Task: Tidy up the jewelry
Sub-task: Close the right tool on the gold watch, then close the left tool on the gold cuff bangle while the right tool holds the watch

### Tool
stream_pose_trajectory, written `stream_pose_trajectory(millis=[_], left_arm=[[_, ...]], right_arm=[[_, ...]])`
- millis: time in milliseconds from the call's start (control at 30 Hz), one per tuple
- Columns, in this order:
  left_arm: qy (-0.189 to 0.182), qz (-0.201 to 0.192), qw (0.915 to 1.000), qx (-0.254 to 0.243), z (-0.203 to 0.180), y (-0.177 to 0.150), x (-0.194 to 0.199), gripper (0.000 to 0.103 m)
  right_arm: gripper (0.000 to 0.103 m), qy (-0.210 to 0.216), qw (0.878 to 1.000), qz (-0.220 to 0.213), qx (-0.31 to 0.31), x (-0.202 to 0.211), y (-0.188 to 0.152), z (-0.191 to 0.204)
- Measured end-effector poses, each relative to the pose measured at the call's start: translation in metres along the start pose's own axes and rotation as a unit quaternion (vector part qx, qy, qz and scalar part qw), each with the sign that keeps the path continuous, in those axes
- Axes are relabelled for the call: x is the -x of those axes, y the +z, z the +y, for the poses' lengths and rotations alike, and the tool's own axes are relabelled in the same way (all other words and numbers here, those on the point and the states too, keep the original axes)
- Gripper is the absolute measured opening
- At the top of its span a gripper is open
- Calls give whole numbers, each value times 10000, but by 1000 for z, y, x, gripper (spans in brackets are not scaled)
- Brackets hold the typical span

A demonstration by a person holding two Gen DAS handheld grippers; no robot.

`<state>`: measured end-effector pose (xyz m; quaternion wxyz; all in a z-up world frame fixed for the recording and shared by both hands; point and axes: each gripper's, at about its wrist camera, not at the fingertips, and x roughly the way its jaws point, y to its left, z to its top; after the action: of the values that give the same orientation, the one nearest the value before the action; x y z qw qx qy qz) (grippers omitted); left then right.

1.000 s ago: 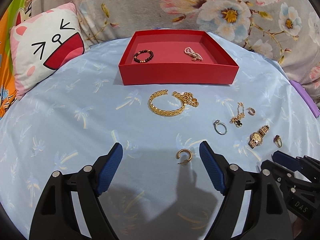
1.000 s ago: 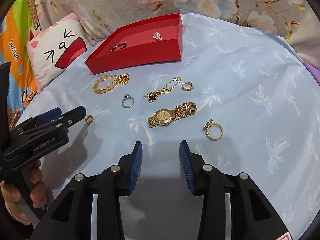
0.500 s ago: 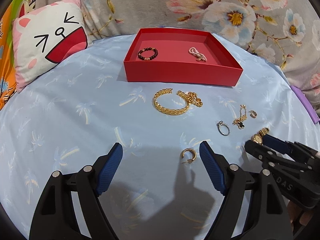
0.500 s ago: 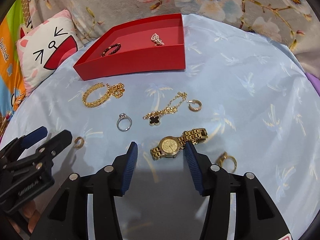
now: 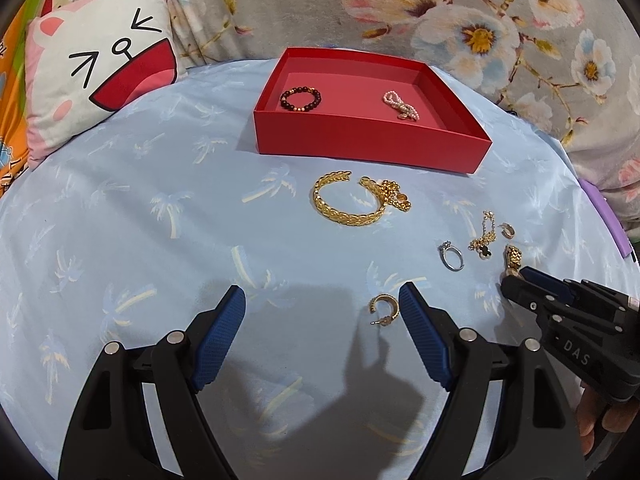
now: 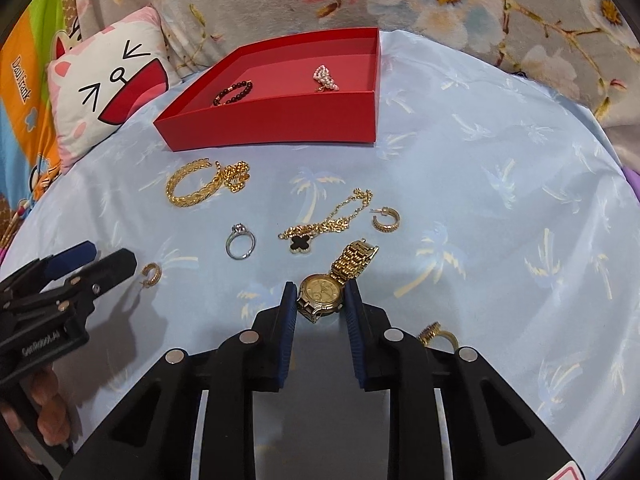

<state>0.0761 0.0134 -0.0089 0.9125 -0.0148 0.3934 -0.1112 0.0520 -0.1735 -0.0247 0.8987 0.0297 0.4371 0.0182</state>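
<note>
A red tray [image 5: 372,148] [image 6: 272,126] at the back holds a dark bead bracelet [image 5: 306,99] and a pearl piece [image 5: 401,106]. On the blue cloth lie a gold bangle with chain [image 5: 352,200], a silver ring [image 6: 240,242], a clover necklace [image 6: 320,226], two gold hoop earrings [image 5: 385,309] [image 6: 386,220], a gold ring [image 6: 436,334] and a gold watch [image 6: 326,290]. My right gripper [image 6: 321,298] has its pads on either side of the watch face, touching or nearly so. My left gripper [image 5: 322,312] is open wide, one hoop earring just inside its right finger.
A cat-face pillow [image 5: 100,72] lies at the back left. A floral blanket [image 5: 460,20] runs along the back. A purple edge [image 5: 608,216] shows at the far right of the cloth.
My right gripper has moved forward over the watch and its jaws have narrowed around the watch face. The left gripper has drifted slightly; the hoop earring now sits nearer its right finger.
</note>
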Motion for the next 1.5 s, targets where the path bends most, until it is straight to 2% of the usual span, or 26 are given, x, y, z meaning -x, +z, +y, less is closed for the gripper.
stream_pose_trajectory(millis=[233,533,700,800,1067,1133,1167,1233,1300,1367,1500], left_arm=[[-21,18,10000,-7,-1,0,0,77],[63,97,9999,-117,-5,5,-8,77],[174,30,9989,-442,-14,19,-18,78],[251,-39,9975,-656,-22,31,-28,83],[148,195,9981,-572,-23,58,-59,83],[129,230,9981,-551,-22,60,-63,79],[78,274,9980,-559,-22,61,-65,70],[32,372,9977,-568,-21,61,-69,62],[9,360,9977,-576,-22,60,-68,60],[-14,350,9976,-590,-22,60,-68,54],[-97,333,9980,-535,-20,60,-67,54]], right_arm=[[22,238,9994,-31,-229,7,-8,-10],[22,328,9990,-41,-299,8,-8,-13],[22,329,9990,-42,-306,8,-8,-14],[22,331,9990,-44,-309,8,-9,-13],[23,308,9991,-43,-302,8,-9,-11],[23,289,9992,-42,-285,8,-9,-11],[23,280,9992,-41,-278,7,-9,-11],[23,266,9993,-39,-268,7,-9,-11],[23,263,9993,-37,-267,7,-8,-11],[23,249,9994,-37,-256,8,-9,-11],[23,250,9993,-40,-260,8,-9,-10]])
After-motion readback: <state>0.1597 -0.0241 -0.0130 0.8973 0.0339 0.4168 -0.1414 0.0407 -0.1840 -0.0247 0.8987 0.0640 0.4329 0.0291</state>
